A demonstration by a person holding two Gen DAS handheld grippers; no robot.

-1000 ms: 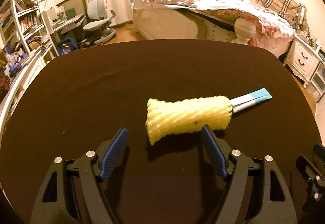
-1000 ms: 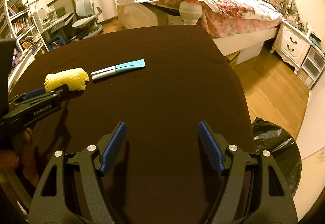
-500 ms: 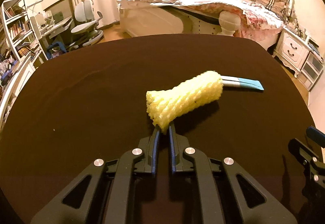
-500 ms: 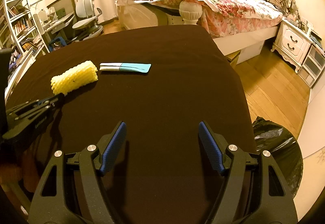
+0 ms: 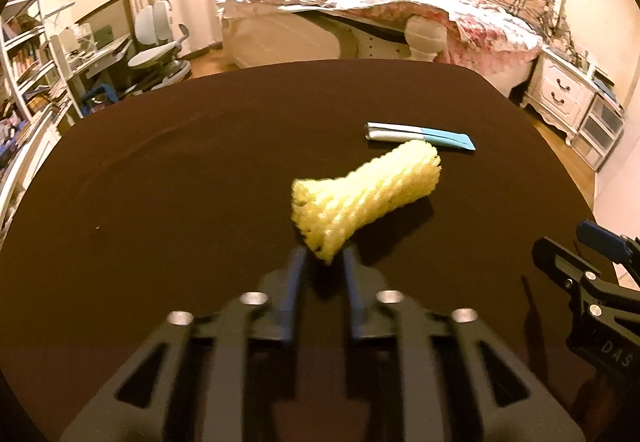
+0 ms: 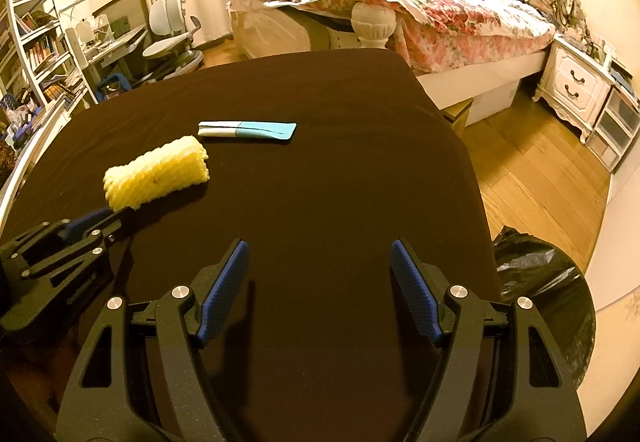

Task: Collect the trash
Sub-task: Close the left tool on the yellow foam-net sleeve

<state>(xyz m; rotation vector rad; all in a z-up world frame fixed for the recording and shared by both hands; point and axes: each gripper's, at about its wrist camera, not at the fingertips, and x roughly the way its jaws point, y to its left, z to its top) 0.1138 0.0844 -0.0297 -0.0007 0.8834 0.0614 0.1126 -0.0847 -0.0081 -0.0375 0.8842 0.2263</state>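
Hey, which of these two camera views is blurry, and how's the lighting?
Left wrist view: motion-blurred, with the left gripper and yellow foam net smeared. Right wrist view: sharp, the right gripper crisp. Both: warm orange cast, fisheye bending the table edges.

- Table point(image 6: 320, 181): directly ahead of me, both grippers over its near part.
- Foam net point(image 5: 366, 197): before my left gripper point(image 5: 322, 262), its near end between the fingers.
- Packet point(image 6: 248, 130): on the table, just behind the foam net.
- Bin bag point(image 6: 548, 294): off the table's right edge, beside my right gripper point(image 6: 320, 282).
- Bed point(image 6: 420, 13): behind the table.
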